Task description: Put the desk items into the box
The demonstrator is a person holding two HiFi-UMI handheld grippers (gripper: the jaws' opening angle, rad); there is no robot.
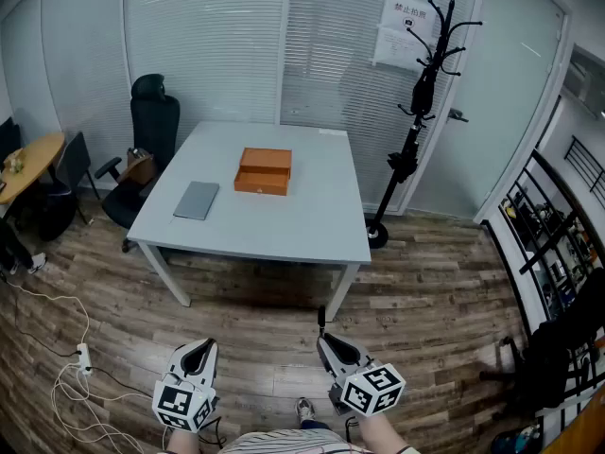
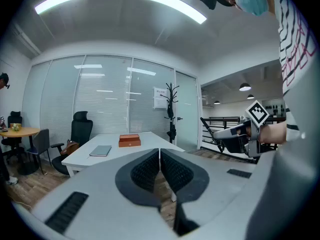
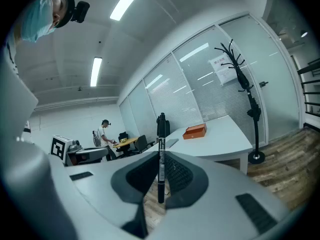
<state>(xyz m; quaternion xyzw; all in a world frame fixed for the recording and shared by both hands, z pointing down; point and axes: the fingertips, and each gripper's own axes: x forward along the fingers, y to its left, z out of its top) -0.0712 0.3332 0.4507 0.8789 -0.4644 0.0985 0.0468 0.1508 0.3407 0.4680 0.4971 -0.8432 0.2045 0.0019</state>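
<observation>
Head view: both hand-held grippers sit low in the frame above a wood-plank floor, well apart from the white rectangular table. On that table lie an orange open-topped box and, to its left and apart from it, a flat grey notebook. A black office chair stands at the table's far left corner and a black coat stand stands beside its right edge. From this view the left gripper shows nothing between its jaws, while a thin black pen projects from the tip of the right gripper. Left gripper view: the two ribbed jaw pads meet along a closed seam with nothing between them. The box and notebook appear on the table beyond, and the right gripper's square-marker cube shows at the right. Right gripper view: the jaws are clamped on the pen, which stands upright and extends past the jaw tips; this view confirms the grasp that the head view only suggests. The box lies far ahead on the table. A person stands in the background near a round wooden table.
</observation>
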